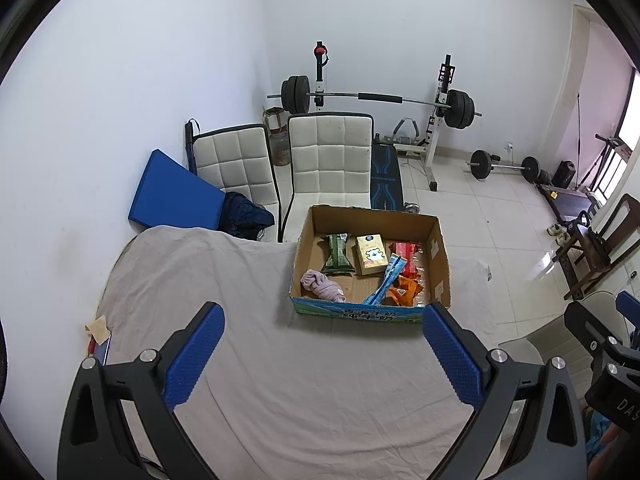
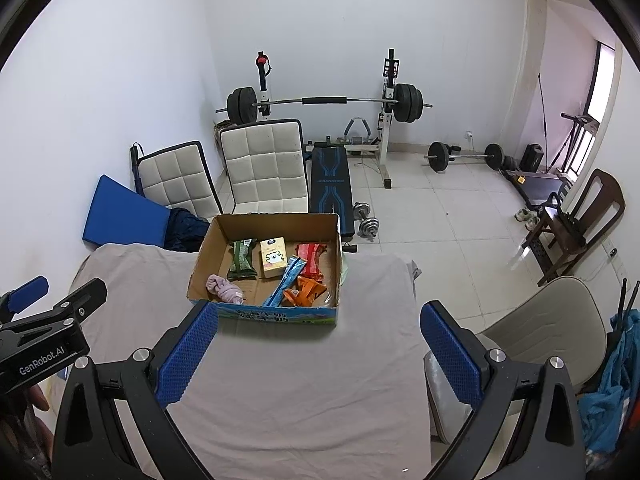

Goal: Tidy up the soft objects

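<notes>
Both the left gripper [image 1: 322, 354] and the right gripper [image 2: 318, 350] hang wide apart and hold nothing above the cloth-covered tabletop [image 2: 280, 408]. Beyond them the cardboard box [image 1: 356, 313] sits at the far edge. In its near left corner lies the pink sock [image 1: 322, 285], bunched and limp; it looks light, will likely squash flat under the pads, and is best pinched across its thick middle. Behind it lie the green packet [image 1: 337, 254], the yellow carton [image 1: 370, 254] and crinkly wrappers.

Barbell rack [image 2: 324, 102] at wall; two white chairs [image 2: 264, 168]; blue mat [image 2: 120, 216] leaning.
</notes>
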The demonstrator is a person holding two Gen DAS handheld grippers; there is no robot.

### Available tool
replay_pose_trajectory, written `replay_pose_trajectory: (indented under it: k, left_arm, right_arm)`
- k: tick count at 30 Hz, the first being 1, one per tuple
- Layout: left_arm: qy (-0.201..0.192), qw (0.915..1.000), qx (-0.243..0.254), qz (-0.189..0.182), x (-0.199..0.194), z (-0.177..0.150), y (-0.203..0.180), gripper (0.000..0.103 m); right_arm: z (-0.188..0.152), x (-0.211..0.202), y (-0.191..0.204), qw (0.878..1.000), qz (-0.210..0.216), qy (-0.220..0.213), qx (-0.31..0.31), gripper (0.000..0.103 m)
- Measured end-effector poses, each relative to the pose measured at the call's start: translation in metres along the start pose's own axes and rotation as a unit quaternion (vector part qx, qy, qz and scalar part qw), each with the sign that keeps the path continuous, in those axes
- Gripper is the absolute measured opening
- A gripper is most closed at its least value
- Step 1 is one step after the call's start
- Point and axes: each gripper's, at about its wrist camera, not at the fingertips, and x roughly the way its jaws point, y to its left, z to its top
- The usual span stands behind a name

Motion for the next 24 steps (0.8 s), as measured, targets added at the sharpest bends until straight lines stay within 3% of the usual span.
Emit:
replay_pose_trajectory:
  k: [24]
  left_arm:
    - [0.0, 1.0, 0.001, -0.001, -0.0017, -0.0019, 0.0006, 0.101]
  right_arm:
    - [-0.0074, -0.001, 0.0028, 1.0, -0.003, 0.002, 0.005, 0.103]
